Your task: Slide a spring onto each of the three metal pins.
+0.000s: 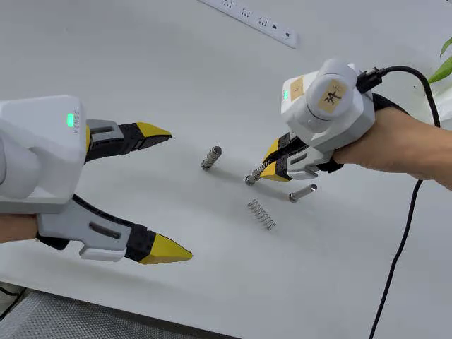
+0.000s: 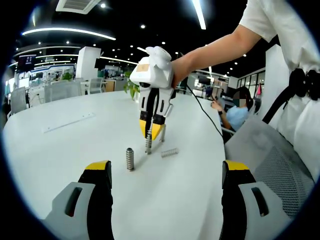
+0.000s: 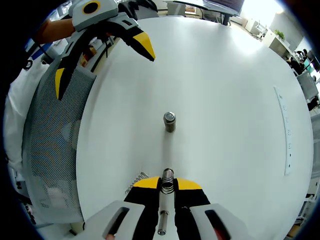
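While two pins (image 3: 169, 117) wear springs (image 3: 168, 181), one pin (image 1: 302, 192), one spring (image 1: 261, 214) lie loose.

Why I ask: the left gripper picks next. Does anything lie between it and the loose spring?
Nothing visible: bare table lies between the left gripper and the loose spring. The sprung pin stands beside that path.
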{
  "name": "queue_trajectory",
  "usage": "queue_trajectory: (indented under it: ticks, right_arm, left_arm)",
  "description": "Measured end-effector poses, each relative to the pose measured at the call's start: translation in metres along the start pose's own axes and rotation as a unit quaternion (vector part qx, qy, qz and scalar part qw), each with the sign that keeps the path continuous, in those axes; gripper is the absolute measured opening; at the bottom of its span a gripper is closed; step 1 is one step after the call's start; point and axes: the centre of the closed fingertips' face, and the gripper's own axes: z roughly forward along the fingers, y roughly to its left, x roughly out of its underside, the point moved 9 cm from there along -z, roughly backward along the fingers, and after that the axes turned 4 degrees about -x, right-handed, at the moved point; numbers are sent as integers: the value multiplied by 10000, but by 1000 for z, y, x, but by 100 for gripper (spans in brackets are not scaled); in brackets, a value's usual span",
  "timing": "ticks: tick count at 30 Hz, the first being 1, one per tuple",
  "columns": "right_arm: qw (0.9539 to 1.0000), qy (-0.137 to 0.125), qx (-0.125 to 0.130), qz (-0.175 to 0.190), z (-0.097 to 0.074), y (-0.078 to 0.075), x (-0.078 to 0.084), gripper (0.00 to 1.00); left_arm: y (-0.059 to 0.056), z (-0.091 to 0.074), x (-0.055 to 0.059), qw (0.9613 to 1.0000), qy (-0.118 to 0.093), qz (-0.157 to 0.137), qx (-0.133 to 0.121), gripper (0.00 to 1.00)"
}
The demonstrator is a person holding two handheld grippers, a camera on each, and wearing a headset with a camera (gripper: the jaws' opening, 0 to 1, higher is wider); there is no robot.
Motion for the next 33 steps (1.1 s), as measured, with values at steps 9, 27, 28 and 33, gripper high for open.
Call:
queue_trajectory:
  ticks: [9, 27, 28, 33]
  right_arm:
    - [10000, 70, -5, -63, 8, -2, 1, 7]
    - [9999, 118, -42, -85, 16, -2, 2, 7]
    - [9999, 110, -45, -85, 16, -2, 2, 7]
    - [9999, 103, -48, -91, 15, 2, -1, 7]
  left_arm:
    - [1, 0, 1, 10000, -11, -16, -11, 90]
    - [1, 0, 3, 10000, 15, -12, 7, 90]
    - [1, 0, 3, 10000, 22, -13, 10, 90]
    - [0, 0, 3, 10000, 7, -16, 7, 90]
